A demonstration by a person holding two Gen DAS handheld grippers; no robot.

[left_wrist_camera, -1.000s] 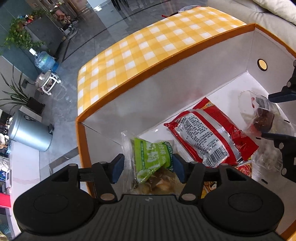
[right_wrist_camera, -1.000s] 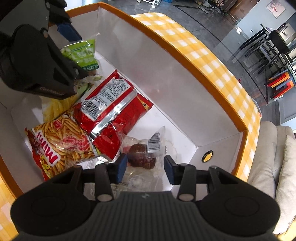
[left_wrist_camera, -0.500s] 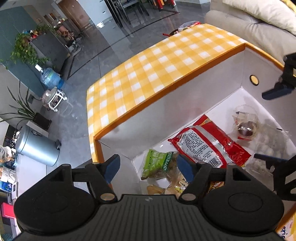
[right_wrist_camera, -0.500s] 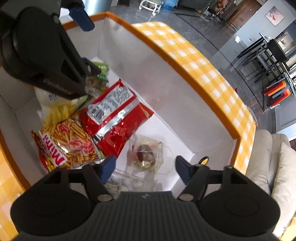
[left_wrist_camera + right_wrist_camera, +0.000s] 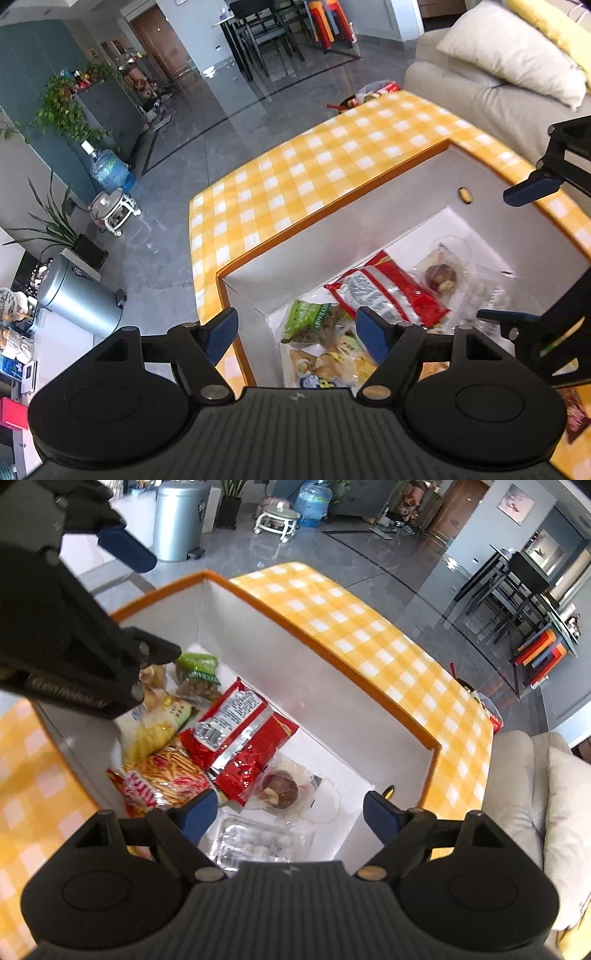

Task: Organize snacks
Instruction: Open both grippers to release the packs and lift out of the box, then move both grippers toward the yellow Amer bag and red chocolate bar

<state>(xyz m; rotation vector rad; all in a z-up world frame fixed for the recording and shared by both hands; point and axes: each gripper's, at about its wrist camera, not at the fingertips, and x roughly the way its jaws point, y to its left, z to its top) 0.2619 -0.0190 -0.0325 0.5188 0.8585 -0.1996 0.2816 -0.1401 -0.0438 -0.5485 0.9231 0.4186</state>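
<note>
Now we hold both tools above the open box (image 5: 332,236), a white-walled bin with an orange rim sunk into the yellow-checked worktop (image 5: 295,173). Our left gripper (image 5: 297,334) has its fingers spread wide with nothing between them; they have just been opening, and the green packet (image 5: 308,314) lies loose on the box floor below, at twelve o'clock from the fingertips. Our right gripper (image 5: 286,812) is likewise parted and empty, having just opened over the clear-wrapped brown pastry (image 5: 280,784), which rests flat beside the red packet (image 5: 236,738). We judge the snacks lie side by side so that each stays visible and reachable inside the box.

From the left wrist we see the box's far corner and the sofa (image 5: 498,85) at two o'clock. Only the right wrist shows the fries packet (image 5: 162,779) at nine o'clock, the clear tray of small white sweets (image 5: 255,840) directly under its fingers, and the yellow bag (image 5: 159,723) half hidden by the other tool.
</note>
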